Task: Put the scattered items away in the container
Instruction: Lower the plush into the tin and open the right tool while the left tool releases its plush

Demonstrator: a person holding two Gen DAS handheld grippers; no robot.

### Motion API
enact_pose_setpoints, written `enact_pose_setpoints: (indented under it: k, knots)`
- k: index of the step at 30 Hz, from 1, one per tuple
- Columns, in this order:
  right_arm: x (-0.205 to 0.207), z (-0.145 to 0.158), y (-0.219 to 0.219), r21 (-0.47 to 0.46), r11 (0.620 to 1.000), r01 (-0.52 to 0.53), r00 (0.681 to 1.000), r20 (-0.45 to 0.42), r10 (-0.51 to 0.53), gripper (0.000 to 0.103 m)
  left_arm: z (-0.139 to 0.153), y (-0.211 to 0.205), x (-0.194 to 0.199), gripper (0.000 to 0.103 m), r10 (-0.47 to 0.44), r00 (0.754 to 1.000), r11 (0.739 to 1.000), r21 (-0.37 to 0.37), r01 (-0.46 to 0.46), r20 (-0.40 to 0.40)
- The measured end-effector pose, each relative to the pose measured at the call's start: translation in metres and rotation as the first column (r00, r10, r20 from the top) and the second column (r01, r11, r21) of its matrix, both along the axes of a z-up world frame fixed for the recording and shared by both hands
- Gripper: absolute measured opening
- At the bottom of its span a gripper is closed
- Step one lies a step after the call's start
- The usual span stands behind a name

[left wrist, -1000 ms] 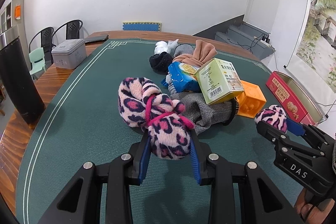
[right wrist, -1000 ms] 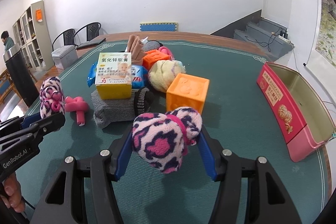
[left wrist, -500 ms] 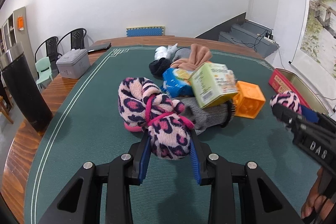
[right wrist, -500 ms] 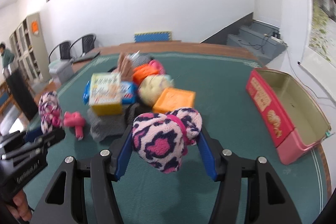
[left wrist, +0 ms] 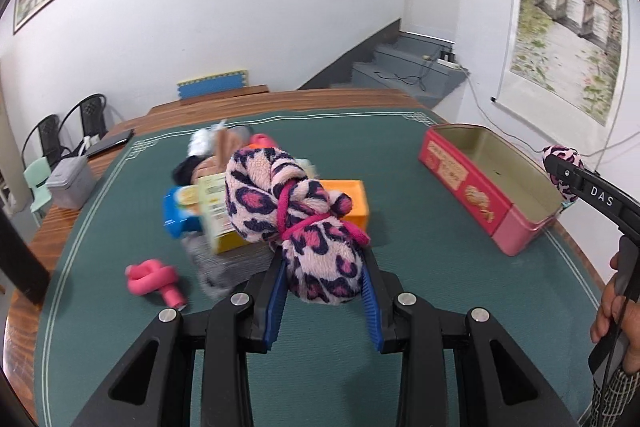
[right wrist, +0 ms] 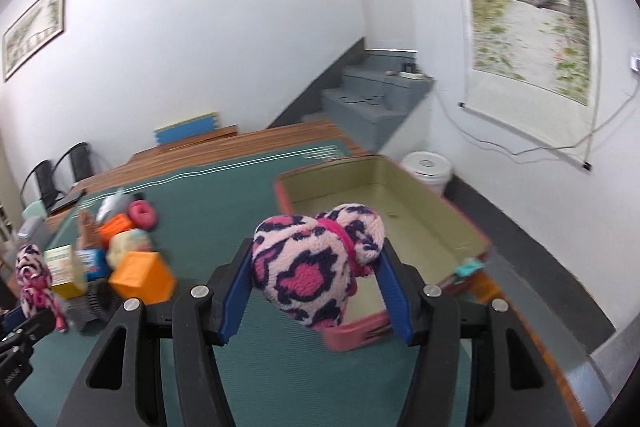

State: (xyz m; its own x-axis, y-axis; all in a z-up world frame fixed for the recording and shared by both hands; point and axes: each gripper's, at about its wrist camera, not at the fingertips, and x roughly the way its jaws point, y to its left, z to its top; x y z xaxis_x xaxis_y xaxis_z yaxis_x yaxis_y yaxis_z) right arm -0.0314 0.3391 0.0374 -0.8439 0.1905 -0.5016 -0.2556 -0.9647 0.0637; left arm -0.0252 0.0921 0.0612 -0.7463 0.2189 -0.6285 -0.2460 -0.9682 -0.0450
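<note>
The step in hand looks like the carry: each gripper has a knotted leopard-print fleece bundle, and both are on the way to the red tin.

Starting at the left, a pink foam knot (left wrist: pixel 154 277) lies alone on the green table (left wrist: pixel 100 247) near its left edge. Next to it sits the pile (left wrist: pixel 208 195) of things not yet tidied: a blue packet, a yellow-green carton, grey knitwear and an orange cube (left wrist: pixel 352 201), all touching or overlapping. In front of the pile the left gripper (left wrist: pixel 324 291) is clamped on its fleece bundle (left wrist: pixel 296 223), blue pads pressed into the lower lobe, the upper lobe standing free above the fingers. It points down at a slant toward the middle of the table, with the tin well off to its right.

Further right, the right gripper (right wrist: pixel 316 297) is closed on the second fleece bundle (right wrist: pixel 316 263), pads squeezing its sides. It tilts downward at the near end of the red tin (right wrist: pixel 464 219), which lies open and empty along the table's right edge. The bundle hangs over the near rim, not yet inside.

I judge the next move is to bring the right bundle forward over the tin's floor, lower it and part the fingers; the left one must then cross the table to follow. A hand (left wrist: pixel 614 311) shows on the right gripper's handle at the left view's edge.
</note>
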Motion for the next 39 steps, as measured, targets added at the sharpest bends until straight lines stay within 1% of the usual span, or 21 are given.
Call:
enact_pose_setpoints:
  k: [4, 8, 10, 14, 18, 20, 21, 22, 25, 26, 29, 30, 32, 36, 39]
  knots:
    - [-0.009, 0.003, 0.036, 0.05, 0.998, 0.041, 0.999, 0.021, -0.042, 0.062, 0.006, 0.039, -0.011, 0.035, -0.062, 0.998, 0.998, 0.005, 0.062, 0.005]
    - [-0.029, 0.0, 0.062, 0.075, 0.996, 0.055, 0.997, 0.054, -0.059, 0.062, 0.014, 0.077, -0.024, 0.035, -0.113, 0.994, 0.993, 0.021, 0.113, 0.001]
    - [-0.037, -0.005, 0.071, 0.072, 0.996, 0.058, 0.995, 0.071, -0.063, 0.062, 0.018, 0.092, -0.032, 0.035, -0.141, 0.99, 0.989, 0.032, 0.141, -0.002]
    - [-0.044, -0.018, 0.086, 0.025, 0.998, 0.063, 0.994, 0.083, -0.065, 0.063, 0.023, 0.119, -0.048, 0.035, -0.204, 0.979, 0.977, 0.066, 0.205, -0.011]
    - [-0.041, -0.021, 0.094, 0.0, 0.997, 0.073, 0.994, 0.084, -0.073, 0.064, 0.023, 0.147, -0.071, 0.035, -0.293, 0.956, 0.948, 0.129, 0.291, -0.002]
    - [-0.035, -0.018, 0.099, -0.011, 0.995, 0.1, 0.993, 0.063, -0.099, 0.072, 0.022, 0.159, -0.082, 0.035, -0.323, 0.946, 0.935, 0.152, 0.319, 0.006]
    - [-0.032, -0.016, 0.101, -0.017, 0.993, 0.113, 0.992, 0.052, -0.112, 0.079, 0.021, 0.168, -0.089, 0.035, -0.342, 0.94, 0.927, 0.163, 0.337, 0.005]
    - [-0.029, -0.015, 0.104, -0.022, 0.992, 0.124, 0.992, 0.042, -0.123, 0.08, 0.019, 0.175, -0.093, 0.035, -0.352, 0.936, 0.923, 0.165, 0.347, 0.004]
    - [-0.023, -0.012, 0.113, -0.054, 0.987, 0.15, 0.989, 0.019, -0.149, 0.08, 0.015, 0.195, -0.105, 0.035, -0.388, 0.922, 0.908, 0.174, 0.382, 0.002]
    - [-0.021, -0.01, 0.117, -0.065, 0.985, 0.161, 0.987, 0.011, -0.161, 0.08, 0.013, 0.202, -0.109, 0.035, -0.408, 0.913, 0.898, 0.18, 0.401, 0.001]
    - [-0.011, -0.006, 0.125, -0.093, 0.973, 0.213, 0.976, -0.023, -0.215, 0.08, 0.006, 0.215, -0.116, 0.036, -0.45, 0.893, 0.877, 0.193, 0.439, 0.01]
    - [-0.007, -0.004, 0.128, -0.097, 0.969, 0.228, 0.972, -0.034, -0.232, 0.08, 0.003, 0.218, -0.118, 0.046, -0.453, 0.891, 0.876, 0.194, 0.442, 0.015]
    - [-0.004, -0.001, 0.129, -0.102, 0.965, 0.24, 0.967, -0.056, -0.247, 0.08, -0.002, 0.221, -0.121, 0.052, -0.46, 0.888, 0.872, 0.2, 0.446, 0.024]
    - [0.0, 0.003, 0.127, -0.099, 0.964, 0.247, 0.964, -0.077, -0.255, 0.08, -0.008, 0.219, -0.125, 0.052, -0.452, 0.891, 0.878, 0.202, 0.435, 0.047]
    - [-0.001, 0.002, 0.125, -0.094, 0.966, 0.24, 0.966, -0.073, -0.247, 0.08, -0.007, 0.214, -0.126, 0.052, -0.435, 0.899, 0.884, 0.21, 0.416, 0.049]
